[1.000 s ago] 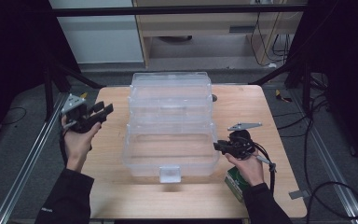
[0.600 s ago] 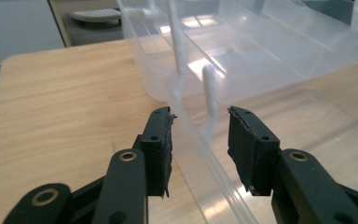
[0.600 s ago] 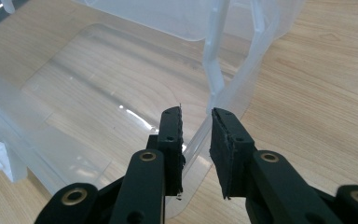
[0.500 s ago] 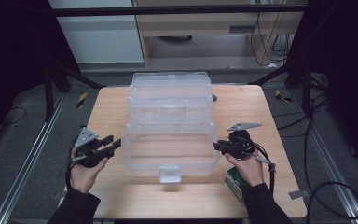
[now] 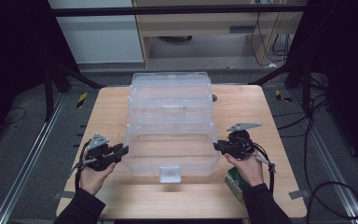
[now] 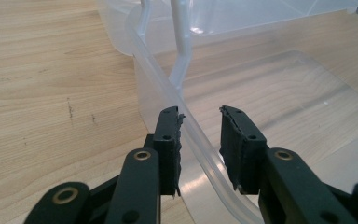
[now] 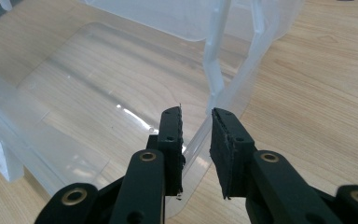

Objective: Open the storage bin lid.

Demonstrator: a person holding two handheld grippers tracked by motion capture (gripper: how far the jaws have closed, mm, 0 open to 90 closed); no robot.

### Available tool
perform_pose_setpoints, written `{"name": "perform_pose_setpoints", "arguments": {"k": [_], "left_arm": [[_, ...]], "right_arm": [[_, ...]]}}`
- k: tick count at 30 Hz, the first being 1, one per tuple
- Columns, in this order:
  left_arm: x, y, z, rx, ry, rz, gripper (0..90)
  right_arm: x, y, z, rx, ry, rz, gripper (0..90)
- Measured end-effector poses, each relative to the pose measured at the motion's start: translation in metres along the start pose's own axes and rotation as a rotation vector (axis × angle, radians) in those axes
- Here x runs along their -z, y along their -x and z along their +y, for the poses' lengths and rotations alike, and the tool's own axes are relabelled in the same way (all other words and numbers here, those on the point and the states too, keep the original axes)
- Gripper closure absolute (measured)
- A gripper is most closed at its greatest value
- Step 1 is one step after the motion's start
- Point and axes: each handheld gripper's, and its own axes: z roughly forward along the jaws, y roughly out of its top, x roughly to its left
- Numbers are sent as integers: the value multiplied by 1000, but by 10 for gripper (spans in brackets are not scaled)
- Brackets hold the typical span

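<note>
since the earlier high view the left gripper (image 5: 121, 150) has come down from beside the far left of the table to the near left wall of the clear plastic box (image 5: 170, 122), and its jaws have just been closing with that wall's rim between them. in the left gripper view (image 6: 199, 135) the rim runs through the gap — a little space shows on both sides, so the pads are not yet pressing on it. the right gripper (image 5: 218, 147) has stayed put at the box's near right wall; in the right gripper view (image 7: 196, 137) its jaws straddle the thin rim there, narrow, though a sliver of gap remains and i cannot tell whether it is truly clamped.

the box sits in the middle of the wooden table (image 5: 107, 107), its tiers stepped open. its long axis runs away from the person — the white latch (image 5: 170, 173) faces the near edge, the highest tier at the far end. a green packet (image 5: 234, 183) lies by the right hand.
</note>
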Motion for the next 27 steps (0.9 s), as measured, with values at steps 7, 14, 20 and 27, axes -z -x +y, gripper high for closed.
{"name": "perform_pose_setpoints", "arguments": {"k": [7, 14, 20, 27], "left_arm": [[-1, 0, 1, -9, 12, 7, 690], [1, -1, 2, -23, 37, 10, 632], [16, -7, 7, -19, 120, 7, 553], [22, -23, 5, -8, 147, 63, 433]], "right_arm": [[0, -3, 1, -7, -5, -17, 746], [0, -4, 1, -7, -7, -29, 716], [12, -5, 5, 5, 20, -52, 612], [46, -4, 2, 20, 60, -71, 483]]}}
